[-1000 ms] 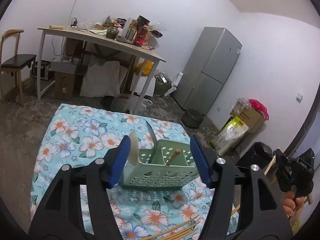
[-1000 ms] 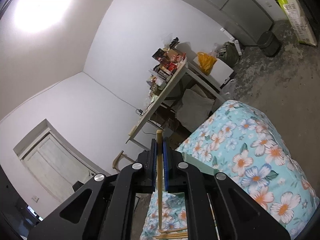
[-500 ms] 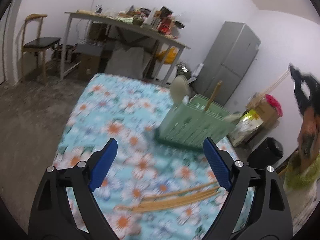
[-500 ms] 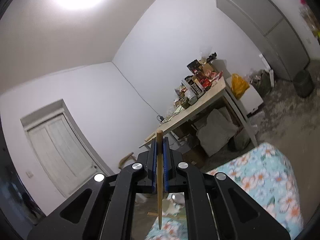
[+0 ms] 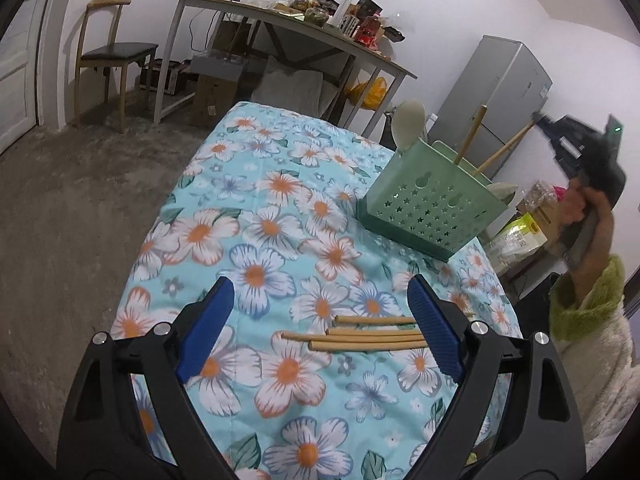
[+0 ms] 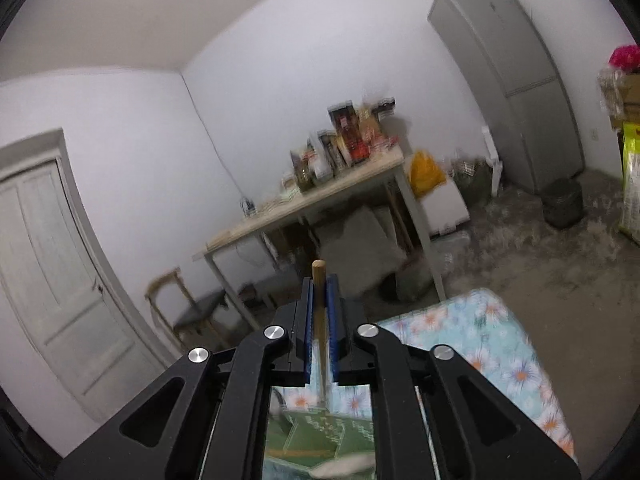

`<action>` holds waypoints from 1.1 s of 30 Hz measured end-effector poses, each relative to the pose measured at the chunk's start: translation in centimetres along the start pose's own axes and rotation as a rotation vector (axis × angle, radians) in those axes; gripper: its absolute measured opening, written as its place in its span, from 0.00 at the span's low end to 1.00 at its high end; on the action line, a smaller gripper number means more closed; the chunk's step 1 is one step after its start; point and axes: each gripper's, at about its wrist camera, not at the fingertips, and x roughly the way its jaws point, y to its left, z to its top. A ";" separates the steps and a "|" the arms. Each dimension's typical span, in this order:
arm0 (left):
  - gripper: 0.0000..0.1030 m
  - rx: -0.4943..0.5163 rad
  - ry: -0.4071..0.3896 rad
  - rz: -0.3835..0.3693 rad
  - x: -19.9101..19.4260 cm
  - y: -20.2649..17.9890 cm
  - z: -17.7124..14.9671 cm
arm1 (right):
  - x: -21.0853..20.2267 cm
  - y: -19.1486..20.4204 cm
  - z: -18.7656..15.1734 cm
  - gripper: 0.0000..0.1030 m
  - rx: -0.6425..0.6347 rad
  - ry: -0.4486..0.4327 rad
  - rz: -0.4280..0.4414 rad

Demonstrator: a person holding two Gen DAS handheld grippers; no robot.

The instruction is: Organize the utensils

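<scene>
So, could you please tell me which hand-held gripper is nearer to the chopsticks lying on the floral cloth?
Left. The left hand-held gripper, open, hovers right at the loose chopsticks. The right hand-held gripper, clamping one chopstick, is raised beyond the green holder.

White painted walls (image 6: 280,80) and a white ceiling enclose the room. The floor (image 5: 72,208) is bare grey concrete, mottled and rough. A long white-framed table (image 5: 288,28) stands against the far wall, its top crowded with packets and jars. Left of the table sits a wooden chair (image 5: 116,50) with a dark seat; further left is a white panelled door (image 6: 52,264). Under the table lie cardboard boxes (image 5: 214,94) and a grey cushion (image 5: 290,90). Right of the table stands a tall grey refrigerator (image 6: 516,80), with a dark bin (image 6: 562,202) just beside it.
</scene>
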 end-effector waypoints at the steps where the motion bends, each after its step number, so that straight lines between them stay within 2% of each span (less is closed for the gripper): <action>1: 0.82 -0.001 0.000 -0.002 0.0 0.1 -0.1 | 0.1 -0.1 -0.5 0.17 -0.007 0.022 -0.013; 2: 0.82 -0.001 0.000 -0.003 -0.1 0.0 -0.1 | -0.1 -0.1 -0.7 0.24 -0.011 0.027 -0.025; 3: 0.82 0.000 0.001 -0.003 -0.1 0.1 -0.1 | -0.7 -0.2 -0.8 0.38 -0.013 0.015 -0.031; 4: 0.82 0.001 0.001 -0.002 -0.1 0.0 -0.1 | -1.3 -0.3 -0.6 0.43 -0.015 0.003 -0.034; 9: 0.82 0.000 0.004 -0.002 -0.1 0.0 -0.2 | -5.4 -0.9 0.1 0.52 -0.009 -0.056 -0.041; 14: 0.82 0.019 0.016 -0.004 0.0 -0.5 -0.7 | -9.2 -1.5 -1.2 0.52 0.010 -0.046 0.004; 18: 0.82 0.053 0.051 -0.005 0.7 -1.4 -1.4 | -10.4 -2.0 -4.8 0.53 0.040 0.060 0.028; 24: 0.82 0.102 0.125 -0.033 2.4 -3.2 -2.8 | -8.7 -4.4 -14.2 0.53 0.172 0.341 0.006; 26: 0.80 0.131 0.132 -0.047 2.8 -4.1 -2.8 | -8.3 -5.1 -16.3 0.53 0.221 0.401 0.010; 30: 0.70 0.248 0.115 -0.045 3.4 -6.1 -2.2 | -7.9 -6.0 -17.7 0.53 0.232 0.459 -0.045; 33: 0.56 0.365 0.143 -0.045 4.8 -7.9 -1.5 | -8.0 -7.0 -17.8 0.53 0.252 0.462 -0.070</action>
